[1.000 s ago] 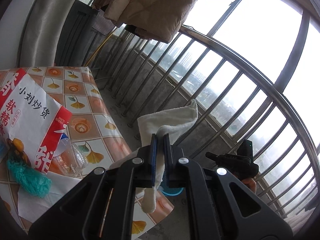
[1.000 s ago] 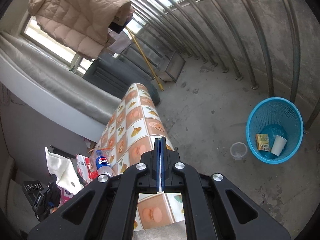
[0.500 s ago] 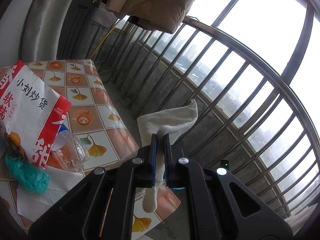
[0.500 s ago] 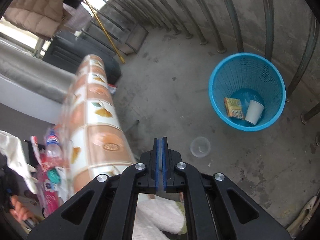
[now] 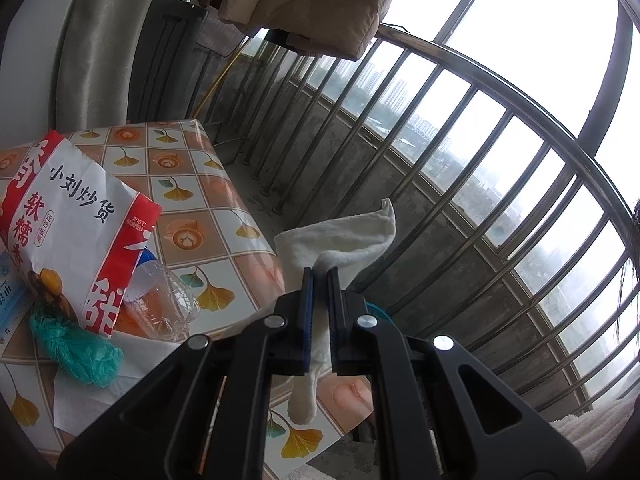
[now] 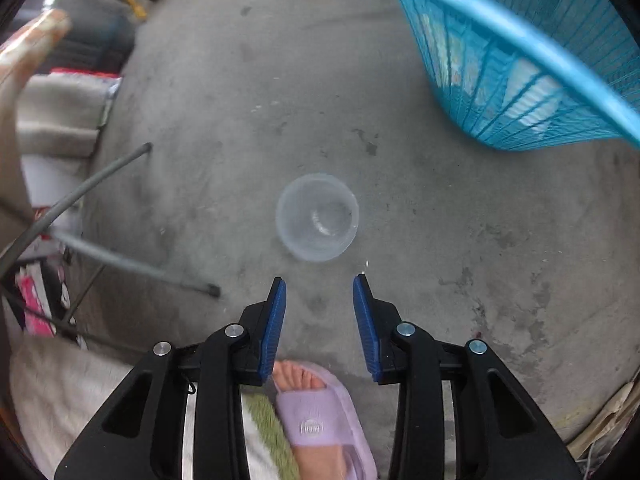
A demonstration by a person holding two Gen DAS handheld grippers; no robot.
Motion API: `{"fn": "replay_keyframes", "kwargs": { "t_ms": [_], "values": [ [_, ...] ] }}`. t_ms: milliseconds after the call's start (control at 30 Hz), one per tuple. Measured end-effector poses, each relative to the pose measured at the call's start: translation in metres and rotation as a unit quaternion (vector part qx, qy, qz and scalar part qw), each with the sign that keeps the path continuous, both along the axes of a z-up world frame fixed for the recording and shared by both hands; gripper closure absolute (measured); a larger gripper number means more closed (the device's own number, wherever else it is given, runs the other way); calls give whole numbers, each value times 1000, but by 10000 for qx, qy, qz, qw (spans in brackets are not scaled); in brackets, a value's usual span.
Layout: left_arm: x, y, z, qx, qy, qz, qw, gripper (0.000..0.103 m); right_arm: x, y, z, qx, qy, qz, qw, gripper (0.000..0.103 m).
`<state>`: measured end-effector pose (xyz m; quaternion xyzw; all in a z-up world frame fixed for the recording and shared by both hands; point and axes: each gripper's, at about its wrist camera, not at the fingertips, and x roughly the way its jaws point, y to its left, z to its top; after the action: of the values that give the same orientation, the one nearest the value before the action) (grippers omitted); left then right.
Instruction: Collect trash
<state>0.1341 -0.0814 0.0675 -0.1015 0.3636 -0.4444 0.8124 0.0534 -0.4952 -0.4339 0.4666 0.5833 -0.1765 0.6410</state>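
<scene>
Now my right gripper [image 6: 319, 294], dropped from bench height, hovers just short of the clear plastic cup [image 6: 317, 217] on the floor beside the blue basket [image 6: 516, 60], jaws opening, nothing between; left gripper [image 5: 319, 280] stays clamped on the white cloth [image 5: 340, 240].

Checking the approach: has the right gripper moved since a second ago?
Yes. The right gripper, jaws opening, has dropped toward the clear cup on the floor.

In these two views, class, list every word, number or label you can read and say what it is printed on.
"小刘炒货", "软糯", "200°C": red and white snack bag on the table.
Pale blue packet beside it: characters cut off, unreadable.
Round logo on the lilac slipper: too small to read.
Clear cup, blue basket: no text.
</scene>
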Motion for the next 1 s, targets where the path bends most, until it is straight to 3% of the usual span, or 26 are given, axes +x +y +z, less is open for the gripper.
{"fn": "replay_keyframes", "kwargs": {
  "t_ms": [200, 300, 367, 433, 500, 767, 1000],
  "values": [
    [7, 0, -1, 36, 78, 72, 9999, 98, 24, -9, -70, 2, 794, -61, 9968, 67],
    [10, -1, -1, 53, 108, 86, 9999, 98, 30, -12, -92, 28, 972, -72, 9952, 67],
    [12, -3, 0, 70, 90, 74, 9999, 98, 33, -12, -103, 42, 1028, -21, 9947, 74],
    [13, -5, -1, 81, 77, 56, 9999, 98, 36, -12, -108, 103, 1031, -38, 9946, 90],
    [14, -7, -2, 79, 84, 43, 9999, 98, 36, -12, -110, 101, 1022, -126, 9946, 95],
    [13, -21, -6, -78, 141, -189, 9997, 98, 16, -15, -60, -135, 440, -182, 9988, 97],
    [4, -63, -5, -154, 211, -797, 9965, 98, -51, -9, 31, -503, -146, -532, 9972, 97]
  ]
}}
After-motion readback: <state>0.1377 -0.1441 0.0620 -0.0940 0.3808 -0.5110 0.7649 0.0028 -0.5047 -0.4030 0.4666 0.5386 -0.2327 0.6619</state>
